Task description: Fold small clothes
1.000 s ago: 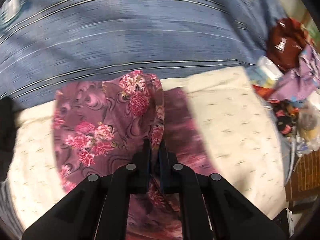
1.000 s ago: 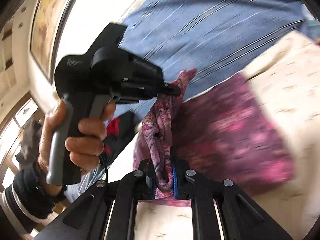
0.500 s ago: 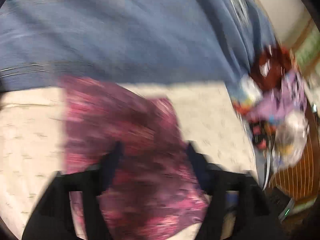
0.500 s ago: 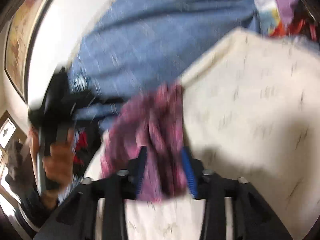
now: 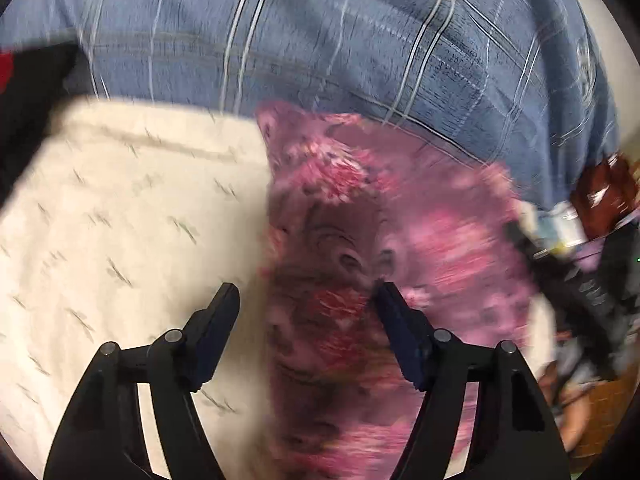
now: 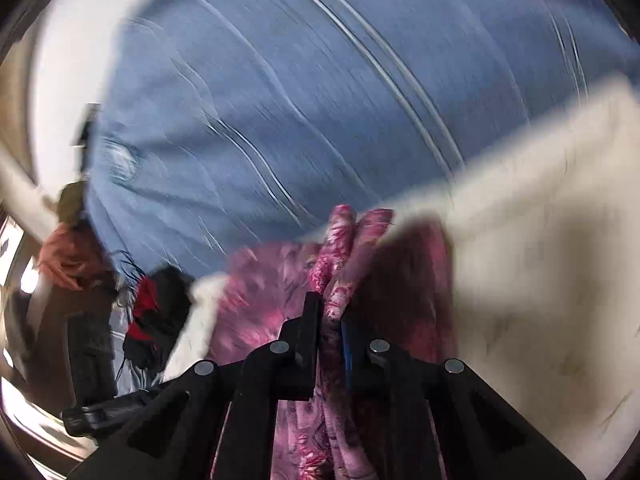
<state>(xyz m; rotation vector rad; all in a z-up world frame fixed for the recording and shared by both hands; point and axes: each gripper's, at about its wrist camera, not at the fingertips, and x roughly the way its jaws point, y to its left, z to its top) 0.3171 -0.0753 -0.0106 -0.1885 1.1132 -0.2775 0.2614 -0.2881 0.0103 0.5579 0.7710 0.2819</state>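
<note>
A pink and purple floral garment (image 5: 360, 264) lies on a cream cloth (image 5: 120, 220). My left gripper (image 5: 306, 300) is open and empty, its fingers spread just above the garment's left part. My right gripper (image 6: 330, 312) is shut on a bunched fold of the floral garment (image 6: 340, 248), holding it up from the cream cloth (image 6: 540, 260). Both views are motion-blurred.
A blue striped sheet (image 5: 320, 40) lies beyond the cream cloth. A heap of mixed clothes and bags (image 5: 600, 208) sits at the right in the left wrist view. The other gripper handle and hand (image 6: 68, 248) show at the left in the right wrist view.
My left gripper let go of the garment and opened, then shifted left. My right gripper opened half a second ago and is now shut on a fold of the garment again.
</note>
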